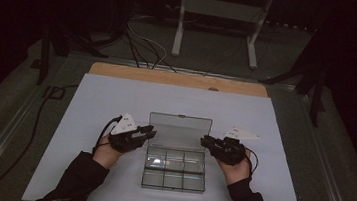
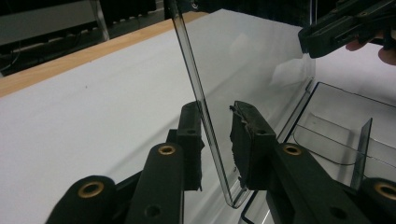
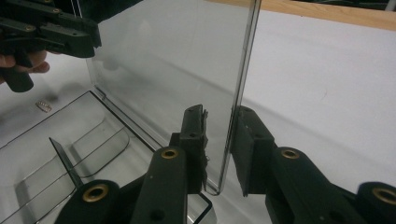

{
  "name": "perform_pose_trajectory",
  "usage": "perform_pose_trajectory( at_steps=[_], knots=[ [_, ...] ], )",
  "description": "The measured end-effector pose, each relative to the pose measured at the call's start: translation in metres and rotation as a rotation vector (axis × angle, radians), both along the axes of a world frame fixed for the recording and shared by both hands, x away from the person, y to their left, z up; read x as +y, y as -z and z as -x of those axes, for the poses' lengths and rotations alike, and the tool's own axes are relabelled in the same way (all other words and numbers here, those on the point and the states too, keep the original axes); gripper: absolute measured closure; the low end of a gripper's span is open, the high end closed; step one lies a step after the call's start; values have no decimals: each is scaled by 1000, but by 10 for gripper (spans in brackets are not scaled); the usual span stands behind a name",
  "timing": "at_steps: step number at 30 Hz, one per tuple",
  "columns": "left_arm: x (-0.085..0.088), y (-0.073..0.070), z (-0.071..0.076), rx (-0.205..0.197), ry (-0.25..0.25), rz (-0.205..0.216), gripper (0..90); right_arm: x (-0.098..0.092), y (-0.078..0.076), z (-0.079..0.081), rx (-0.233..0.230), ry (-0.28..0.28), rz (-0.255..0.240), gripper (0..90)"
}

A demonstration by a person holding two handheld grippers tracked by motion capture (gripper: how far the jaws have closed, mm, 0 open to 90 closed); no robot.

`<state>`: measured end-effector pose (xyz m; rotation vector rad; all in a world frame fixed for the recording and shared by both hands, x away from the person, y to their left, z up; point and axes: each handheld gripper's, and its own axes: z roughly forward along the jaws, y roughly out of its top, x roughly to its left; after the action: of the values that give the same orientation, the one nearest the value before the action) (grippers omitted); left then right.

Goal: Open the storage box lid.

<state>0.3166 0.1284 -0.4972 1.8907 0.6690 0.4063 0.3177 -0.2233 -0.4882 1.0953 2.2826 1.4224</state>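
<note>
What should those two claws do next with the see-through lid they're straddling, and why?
Probably close both on the lid. It stands upright over the clear box, and the left gripper and right gripper each have a side edge between their jaws, with gaps showing, so neither seems to grip it firmly yet.

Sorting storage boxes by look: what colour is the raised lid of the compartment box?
The lid is clear, colourless plastic; the left gripper view shows it best.

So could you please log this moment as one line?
box: open | lid: upright | left gripper: jaws astride lid edge | right gripper: same, opposite edge
</note>
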Motion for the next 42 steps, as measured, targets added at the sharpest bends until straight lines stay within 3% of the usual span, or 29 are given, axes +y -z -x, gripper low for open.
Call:
perform_pose_trajectory(
  at_steps=[5, 11, 16, 19, 33, 42],
  knots=[
    [-3, 0, -3, 29, -17, -4, 714, 1, 1, -3, 13, 12, -4, 734],
    [-7, 0, -4, 37, -34, -21, 679, 3, 2, -5, 27, 25, -9, 715],
    [-8, 1, -7, 54, -42, -28, 665, 2, 5, -9, 76, 36, -66, 695],
    [-8, 2, -8, 60, -43, -25, 660, 4, 4, -8, 61, 44, -35, 694],
    [-11, 4, -13, 101, -59, -31, 608, 11, 6, -11, 59, 57, 12, 614],
    [-17, 6, -16, 154, -75, -34, 501, 18, 9, -13, 77, 64, 49, 538]
  ],
)
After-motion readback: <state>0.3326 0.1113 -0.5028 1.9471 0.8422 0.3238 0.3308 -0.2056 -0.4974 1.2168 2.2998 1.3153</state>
